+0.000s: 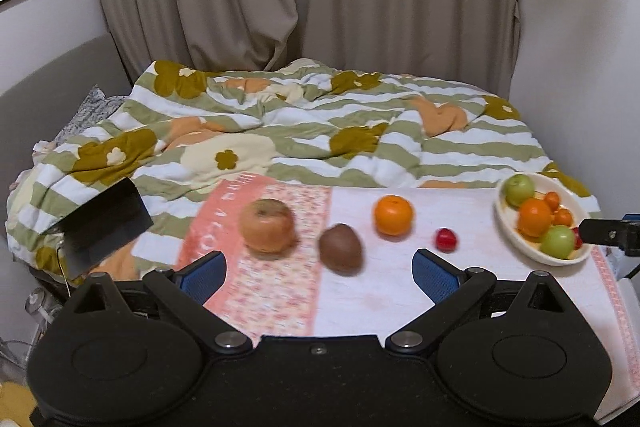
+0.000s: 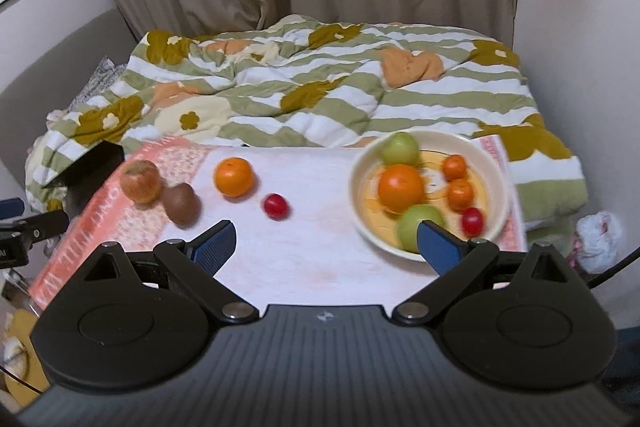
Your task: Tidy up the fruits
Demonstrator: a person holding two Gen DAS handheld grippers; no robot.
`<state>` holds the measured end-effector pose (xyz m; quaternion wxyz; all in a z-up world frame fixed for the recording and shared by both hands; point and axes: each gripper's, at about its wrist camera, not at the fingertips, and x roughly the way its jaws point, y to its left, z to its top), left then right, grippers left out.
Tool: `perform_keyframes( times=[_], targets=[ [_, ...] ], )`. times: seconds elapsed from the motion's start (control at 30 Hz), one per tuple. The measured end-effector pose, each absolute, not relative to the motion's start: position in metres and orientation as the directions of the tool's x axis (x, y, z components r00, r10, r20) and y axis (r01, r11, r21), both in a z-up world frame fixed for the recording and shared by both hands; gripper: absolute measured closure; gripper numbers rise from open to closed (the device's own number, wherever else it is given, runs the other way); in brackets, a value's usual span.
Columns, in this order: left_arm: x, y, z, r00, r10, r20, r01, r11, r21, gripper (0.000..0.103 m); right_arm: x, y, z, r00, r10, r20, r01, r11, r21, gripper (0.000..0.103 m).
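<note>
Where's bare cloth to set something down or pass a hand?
Free: the white stretch between the cherry tomato and the bowl, plus the near strip before both grippers. Crowded: the left end, apple beside kiwi, and the bowl's inside.

Dim warm indoor light, soft shadows, slight motion blur, fisheye-curved edges

My own right finger (image 2: 438, 247) covers the near side of one green apple (image 2: 416, 223) in the bowl (image 2: 360, 211). From my left wrist, my right gripper (image 1: 608, 233) is cut off by the frame's edge and hides most of the bowl's red cherry tomato (image 1: 577, 238). The tablecloth lettering (image 1: 200, 227) is too blurred to read.
</note>
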<state>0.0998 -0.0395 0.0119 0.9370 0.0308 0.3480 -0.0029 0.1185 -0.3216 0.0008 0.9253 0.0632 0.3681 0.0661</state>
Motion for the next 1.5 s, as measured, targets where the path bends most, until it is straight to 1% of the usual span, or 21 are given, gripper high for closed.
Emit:
perform_keyframes(
  times=[0.2, 0.33, 0.53, 0.63, 0.77, 0.87, 1.1, 1.2, 1.27, 1.5],
  targets=[
    [0.134, 0.008, 0.002, 0.727, -0.046, -0.685, 0.086, 0.996, 0.024, 0.002, 0.138, -0.271, 0.001, 0.716, 0.126, -0.687, -0.029, 0.988, 0.151, 0.0],
    [0.16, 0.029, -0.008, 0.707, -0.079, -0.703, 0.13, 0.991, 0.019, 0.002, 0.154, -0.243, -0.003, 0.716, 0.066, -0.695, 0.036, 0.991, 0.13, 0.0],
    [0.2, 0.055, -0.027, 0.658, -0.151, -0.738, 0.193, 0.981, -0.028, 0.002, 0.18, -0.21, -0.012, 0.692, 0.008, -0.722, 0.094, 0.99, 0.101, 0.0],
    [0.218, 0.063, -0.036, 0.632, -0.177, -0.754, 0.216, 0.975, -0.047, 0.002, 0.194, -0.195, -0.019, 0.676, -0.009, -0.737, 0.136, 0.984, 0.112, 0.0],
    [0.241, 0.069, -0.05, 0.605, -0.197, -0.772, 0.245, 0.968, -0.055, 0.002, 0.213, -0.181, -0.032, 0.662, 0.004, -0.75, 0.167, 0.974, 0.152, 0.0],
    [0.258, 0.066, -0.065, 0.584, -0.179, -0.792, 0.243, 0.969, -0.04, 0.002, 0.228, -0.172, -0.041, 0.652, 0.005, -0.758, 0.169, 0.974, 0.152, 0.0],
    [0.287, 0.059, -0.094, 0.527, -0.185, -0.829, 0.239, 0.969, -0.064, 0.003, 0.264, -0.16, -0.067, 0.618, 0.01, -0.786, 0.144, 0.982, 0.126, 0.0],
    [0.297, 0.055, -0.104, 0.499, -0.186, -0.846, 0.222, 0.972, -0.082, 0.005, 0.279, -0.158, -0.078, 0.605, 0.027, -0.796, 0.118, 0.986, 0.122, 0.0],
    [0.302, 0.052, -0.108, 0.491, -0.189, -0.85, 0.213, 0.973, -0.093, 0.01, 0.287, -0.158, -0.085, 0.596, 0.033, -0.802, 0.103, 0.988, 0.118, 0.0],
    [0.312, 0.041, -0.119, 0.473, -0.178, -0.863, 0.209, 0.974, -0.087, 0.014, 0.308, -0.157, -0.104, 0.57, 0.052, -0.82, 0.057, 0.993, 0.103, 0.0]
  ],
)
